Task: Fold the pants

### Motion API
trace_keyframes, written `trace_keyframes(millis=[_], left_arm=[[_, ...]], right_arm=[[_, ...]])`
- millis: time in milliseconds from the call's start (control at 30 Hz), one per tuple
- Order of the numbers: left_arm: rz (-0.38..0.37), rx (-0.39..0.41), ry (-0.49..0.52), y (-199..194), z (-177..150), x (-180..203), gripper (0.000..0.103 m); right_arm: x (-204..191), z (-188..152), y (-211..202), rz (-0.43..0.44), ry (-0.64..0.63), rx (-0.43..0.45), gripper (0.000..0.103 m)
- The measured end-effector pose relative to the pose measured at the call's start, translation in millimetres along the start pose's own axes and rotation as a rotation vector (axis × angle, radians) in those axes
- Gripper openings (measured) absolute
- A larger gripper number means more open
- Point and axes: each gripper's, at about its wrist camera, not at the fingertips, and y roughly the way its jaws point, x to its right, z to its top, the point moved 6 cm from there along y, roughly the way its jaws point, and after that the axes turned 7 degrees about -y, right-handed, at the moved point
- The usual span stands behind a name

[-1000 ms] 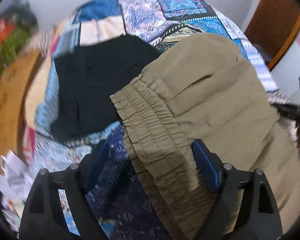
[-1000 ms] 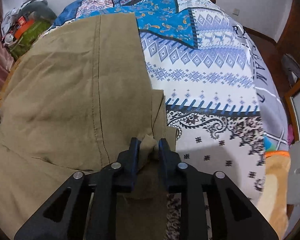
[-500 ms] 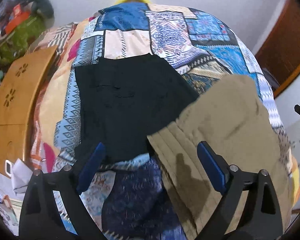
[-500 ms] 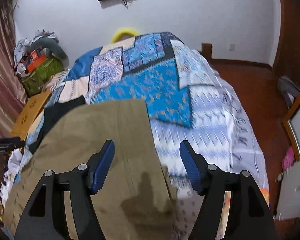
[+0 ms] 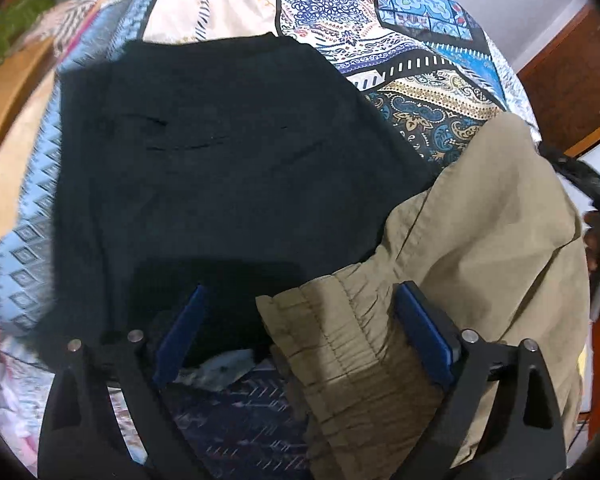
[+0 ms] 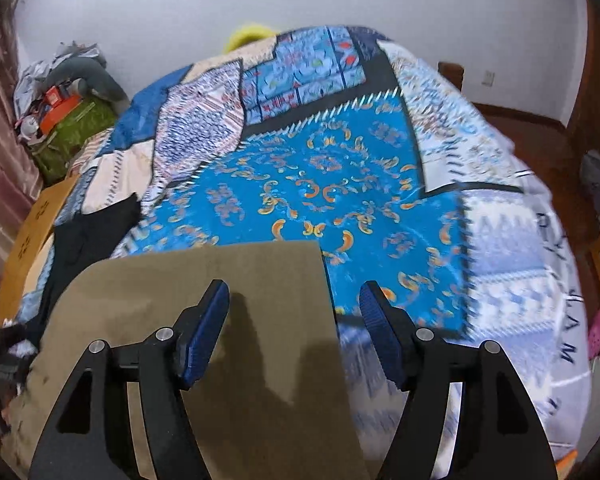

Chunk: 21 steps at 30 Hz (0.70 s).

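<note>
**Khaki pants lie folded on the quilt, both grippers spread wide**

Left wrist view: the left gripper [image 5: 300, 332] is spread wide, gripping nothing. The khaki pants [image 5: 480, 248] fill the lower right, their elastic waistband [image 5: 340, 320] between the fingers. A black garment [image 5: 220, 152] fills the centre.

Right wrist view: the right gripper [image 6: 294, 334] is wide, empty. The pants lie lower left on the patterned quilt [image 6: 340, 184].

khaki pants [image 5: 480, 264]: lower end runs out of frame
black garment [image 5: 220, 168]: near edge hidden behind left gripper [image 5: 300, 332]
bedspread [image 6: 340, 184]: right side kinda blurry
</note>
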Motion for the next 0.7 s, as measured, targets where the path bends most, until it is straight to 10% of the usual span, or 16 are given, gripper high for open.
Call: trace_keyframes(millis=[133,333,700], left_arm=[[-0.074,0.003,-0.036,-1,-4,-1,0.081],[-0.040,0.079,0.028,-19,-10,18,0.051],[0.088,0.409,0.140,-141,17,51,0.045]], right_arm=[[6,1,16,0.010,0.102,-0.010,0.063],[-1,0,9,-0.015,0.138,-0.009,0.013],[-12,38,-102,-0.083,0.031,0.215,0.010]])
